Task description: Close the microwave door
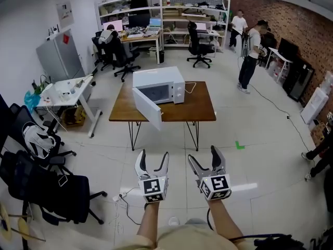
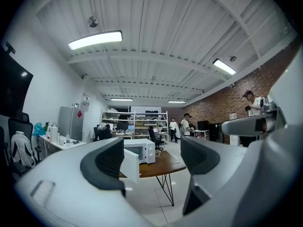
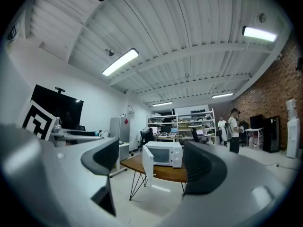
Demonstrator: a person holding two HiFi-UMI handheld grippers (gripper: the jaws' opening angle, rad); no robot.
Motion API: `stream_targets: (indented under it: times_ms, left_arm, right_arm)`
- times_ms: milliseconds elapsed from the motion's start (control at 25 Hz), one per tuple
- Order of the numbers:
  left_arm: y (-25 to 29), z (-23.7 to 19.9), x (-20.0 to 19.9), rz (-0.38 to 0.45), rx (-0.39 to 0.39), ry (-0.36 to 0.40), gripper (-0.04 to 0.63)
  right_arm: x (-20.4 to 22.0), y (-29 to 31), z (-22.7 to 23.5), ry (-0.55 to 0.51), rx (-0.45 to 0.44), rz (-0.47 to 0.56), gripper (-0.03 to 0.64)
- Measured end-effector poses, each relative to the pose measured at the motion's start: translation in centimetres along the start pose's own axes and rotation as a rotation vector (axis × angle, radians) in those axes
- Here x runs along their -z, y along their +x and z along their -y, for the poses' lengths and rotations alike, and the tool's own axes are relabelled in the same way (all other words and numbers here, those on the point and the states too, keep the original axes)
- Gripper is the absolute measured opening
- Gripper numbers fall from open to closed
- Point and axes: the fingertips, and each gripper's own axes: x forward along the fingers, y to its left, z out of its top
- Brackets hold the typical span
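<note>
- The left gripper (image 1: 153, 158) and right gripper (image 1: 204, 158) sit side by side nearest the person, both tipped slightly upward. Each has its jaws apart with nothing between them. They look simply carried at the ready, since the work is well ahead.
- Bare floor (image 1: 171, 139) stretches toward 12 o'clock, giving a clear walking lane. A black office chair (image 1: 62, 191) crowds the 9 o'clock side, and a cable (image 1: 125, 207) lies just beside the left gripper at 8 o'clock.
- The table (image 1: 200, 108) stands at 12 o'clock on thin legs.
- The microwave (image 1: 158, 85) rests on the table's left half. Its door (image 1: 146, 107) is hinged on the left and swung wide open, its free edge reaching past the table's near edge toward 6 o'clock.
- The door's outer face looks toward 9 o'clock, so a push probably has to come from that side.
- A gap remains there before the white desk (image 1: 67, 90) at 10 o'clock.
- Shelves (image 1: 166, 9) and people stand well apart beyond, between 12 and 2 o'clock.
</note>
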Motion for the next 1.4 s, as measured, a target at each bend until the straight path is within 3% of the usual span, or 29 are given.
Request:
stream_targets:
  times_ms: [160, 360, 600, 880, 1160, 1280, 1400]
  left_arm:
    - [4.0, -3.2, 0.3, 0.022, 0.029, -0.054, 0.376]
    - [9.2, -4.7, 2.3, 0.014, 0.028, -0.055, 0.376]
    - [20.5, -2.6, 2.5, -0.032, 0.003, -0.008, 0.377]
    - [29.8, -0.3, 2.7, -0.024, -0.059, 0.074, 0.376]
    - [36.6, 2.7, 4.7, -0.048, -0.098, 0.07, 0.376]
    - [39.6, 1.0, 6.1, -0.072, -0.113, 0.073, 0.376]
    - [42.3, -2.4, 7.9, -0.07, -0.119, 0.059, 0.376]
  right_arm:
    - [0.8, 5.2, -0.1, 0.044, 0.01, 0.011, 0.413]
    - [2.3, 10.5, 2.3, -0.03, -0.034, 0.01, 0.413]
    - [2.2, 18.8, 12.2, 0.04, -0.084, 0.015, 0.41]
    - [1.6, 26.1, 21.6, 0.079, -0.166, 0.038, 0.408]
    - [5.7, 31.1, 28.2, 0.141, -0.243, 0.016, 0.402]
    - [8.8, 34.6, 28.5, 0.206, -0.292, -0.019, 0.4]
    - [10.7, 38.4, 27.4, 0.189, -0.325, -0.021, 0.399]
